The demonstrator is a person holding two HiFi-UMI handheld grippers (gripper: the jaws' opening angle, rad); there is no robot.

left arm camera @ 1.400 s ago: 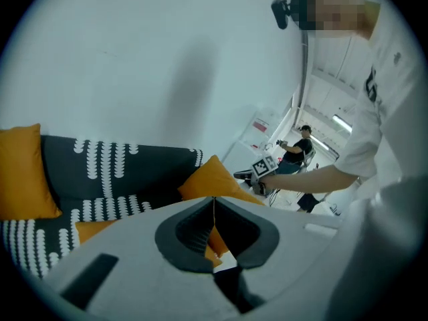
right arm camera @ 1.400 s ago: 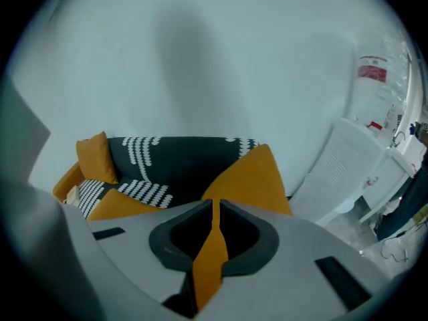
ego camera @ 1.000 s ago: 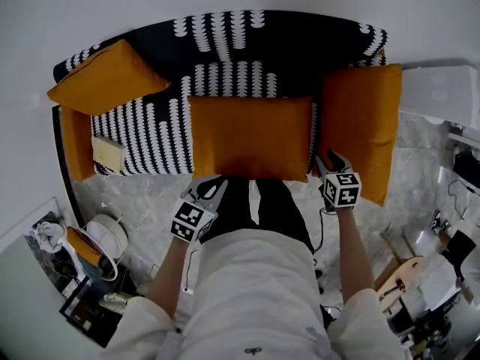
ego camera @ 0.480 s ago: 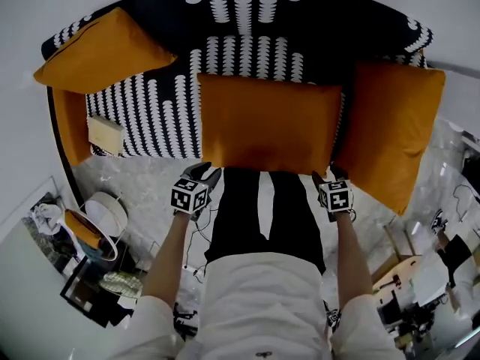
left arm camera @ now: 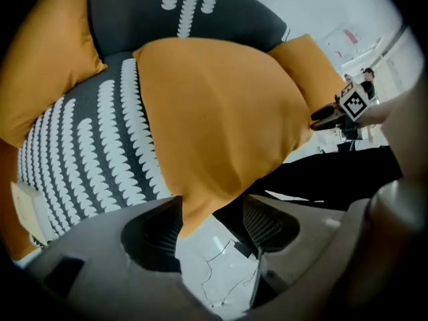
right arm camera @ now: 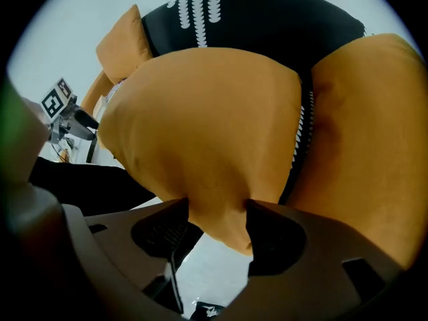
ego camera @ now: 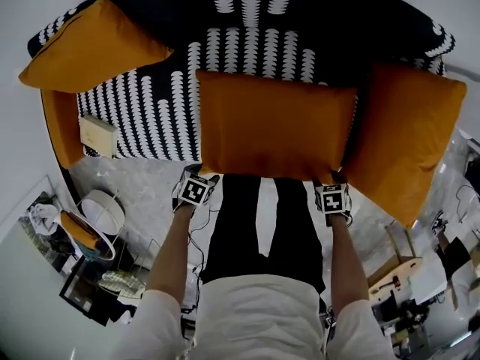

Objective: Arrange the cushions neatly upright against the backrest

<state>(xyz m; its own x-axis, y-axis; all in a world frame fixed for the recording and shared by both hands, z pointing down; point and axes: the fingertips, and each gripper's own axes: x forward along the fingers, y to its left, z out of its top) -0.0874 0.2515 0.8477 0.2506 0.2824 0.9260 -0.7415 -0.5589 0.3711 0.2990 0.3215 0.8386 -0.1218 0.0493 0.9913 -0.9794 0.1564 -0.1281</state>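
The middle orange cushion [ego camera: 274, 126] lies flat on the seat of the black sofa with white scallop stripes [ego camera: 150, 103], its near edge at the seat front. My left gripper [ego camera: 201, 178] is at its near left corner. Its jaws are opening, and the corner [left arm camera: 200, 199] hangs loose between them [left arm camera: 210, 223]. At the near right corner my right gripper [ego camera: 330, 181] still has cushion cloth [right arm camera: 221, 206] pressed between both pads [right arm camera: 214, 226] while its jaws open. A second orange cushion [ego camera: 90, 47] leans at the back left. A third [ego camera: 409, 141] lies at the right.
An orange bolster [ego camera: 60, 126] and a pale box [ego camera: 97, 135] sit at the sofa's left end. On the marble floor there is a round white thing [ego camera: 105, 214] and clutter at the lower left, wooden furniture [ego camera: 409, 265] at the lower right. The person's black trouser legs [ego camera: 262, 223] stand between the grippers.
Both grippers and the middle cushion have moved toward the sofa's back. The left jaws have opened off the cushion's corner.
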